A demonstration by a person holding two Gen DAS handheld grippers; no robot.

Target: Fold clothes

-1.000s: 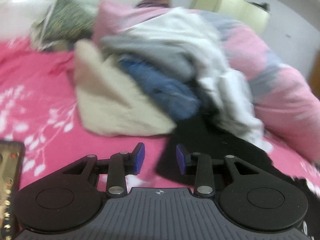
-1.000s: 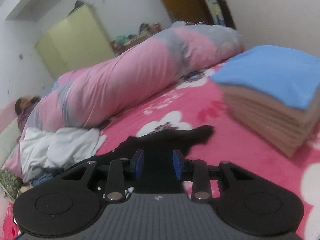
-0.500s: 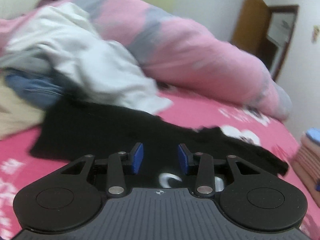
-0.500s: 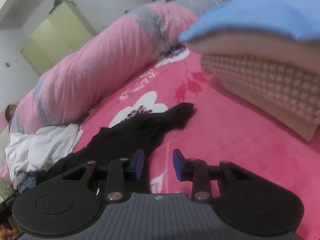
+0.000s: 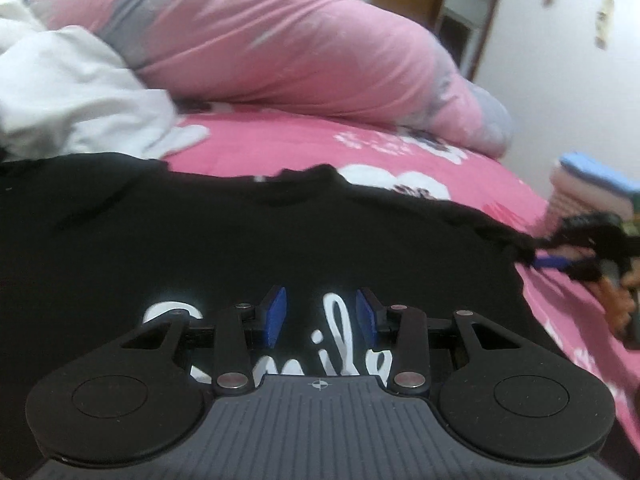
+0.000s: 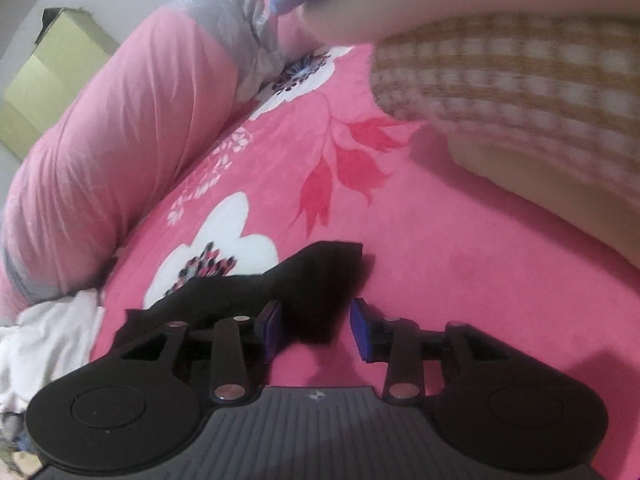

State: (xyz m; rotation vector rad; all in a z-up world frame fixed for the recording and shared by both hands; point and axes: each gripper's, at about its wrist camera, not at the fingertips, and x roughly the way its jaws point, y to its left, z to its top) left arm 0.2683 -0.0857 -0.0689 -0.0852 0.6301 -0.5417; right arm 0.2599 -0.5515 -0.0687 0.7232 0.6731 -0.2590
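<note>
The T-shirt [image 5: 240, 232] lay spread on the bed [image 5: 280, 144], the rolled duvet [image 5: 280, 40] behind it, the folded stack [image 6: 520, 92] to its right.

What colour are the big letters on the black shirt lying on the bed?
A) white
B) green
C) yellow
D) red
A: the left wrist view shows white curly letters printed on the black shirt, which is spread on the pink bed cover.

The left gripper [image 5: 320, 314] now hangs over the black T-shirt [image 5: 200, 240] lettering — the right gripper [image 6: 316, 326], lowered, straddles its sleeve tip.
</note>
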